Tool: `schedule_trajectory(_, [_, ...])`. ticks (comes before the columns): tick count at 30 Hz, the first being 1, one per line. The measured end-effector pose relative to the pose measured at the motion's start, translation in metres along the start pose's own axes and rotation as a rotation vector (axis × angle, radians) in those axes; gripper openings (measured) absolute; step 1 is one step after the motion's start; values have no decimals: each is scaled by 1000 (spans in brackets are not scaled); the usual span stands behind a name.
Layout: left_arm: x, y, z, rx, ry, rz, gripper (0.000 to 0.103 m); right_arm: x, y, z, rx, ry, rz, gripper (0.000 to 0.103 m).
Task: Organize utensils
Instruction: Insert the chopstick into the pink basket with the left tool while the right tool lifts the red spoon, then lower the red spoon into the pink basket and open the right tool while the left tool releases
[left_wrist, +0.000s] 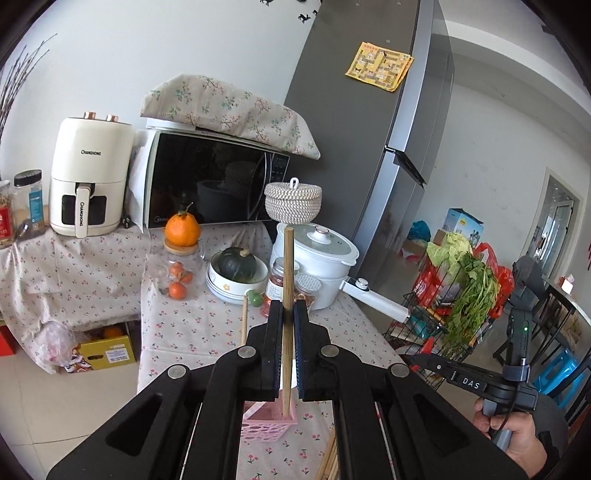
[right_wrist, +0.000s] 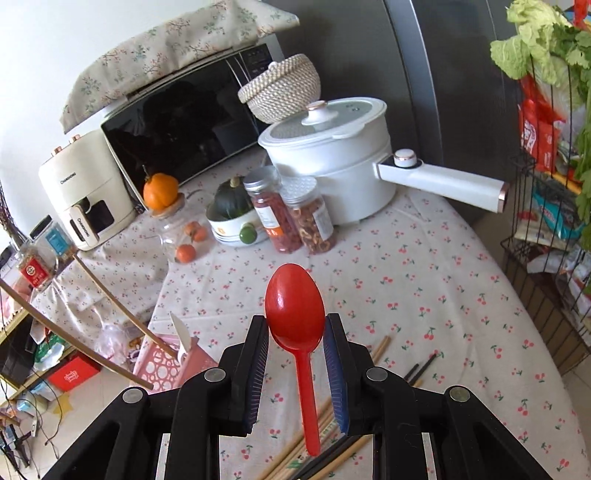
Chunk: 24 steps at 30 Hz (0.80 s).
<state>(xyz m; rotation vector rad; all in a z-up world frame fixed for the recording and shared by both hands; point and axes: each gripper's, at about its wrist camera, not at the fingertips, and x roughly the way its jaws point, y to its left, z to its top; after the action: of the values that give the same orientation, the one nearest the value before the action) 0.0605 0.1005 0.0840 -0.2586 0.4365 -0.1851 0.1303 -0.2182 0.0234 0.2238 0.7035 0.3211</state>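
Observation:
My left gripper (left_wrist: 287, 308) is shut on a wooden chopstick (left_wrist: 287, 266), held upright with its lower end inside the pink perforated utensil basket (left_wrist: 269, 428). A second chopstick (left_wrist: 244, 317) stands in that basket. My right gripper (right_wrist: 297, 325) is shut on the bowl of a red plastic spoon (right_wrist: 295, 306), handle pointing down toward me, above the cherry-print tablecloth (right_wrist: 424, 295). Loose wooden and dark chopsticks (right_wrist: 380, 350) lie on the cloth below it. In the right wrist view the pink basket (right_wrist: 162, 363) sits at the table's left edge with two chopsticks (right_wrist: 122, 306) leaning out.
At the back stand a white electric pot (right_wrist: 332, 166) with a long handle (right_wrist: 443, 181), two snack jars (right_wrist: 295, 210), a bowl with a green squash (left_wrist: 238, 269), a glass jar topped by an orange (left_wrist: 182, 258), a microwave (left_wrist: 210, 177) and an air fryer (left_wrist: 88, 181). A wire rack of vegetables (left_wrist: 454, 306) stands right of the table.

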Motion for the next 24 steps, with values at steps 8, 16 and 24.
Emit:
schedule_trajectory(8, [46, 1, -11, 53, 82, 75, 5, 1, 13, 0, -20, -11, 28, 27])
schedule_trajectory(16, [92, 6, -33, 65, 201, 82, 7, 2, 26, -1, -39, -6, 68, 27])
schedule_trajectory(24, [93, 19, -41, -38, 281, 89, 74, 1, 44, 0, -46, -9, 124, 27])
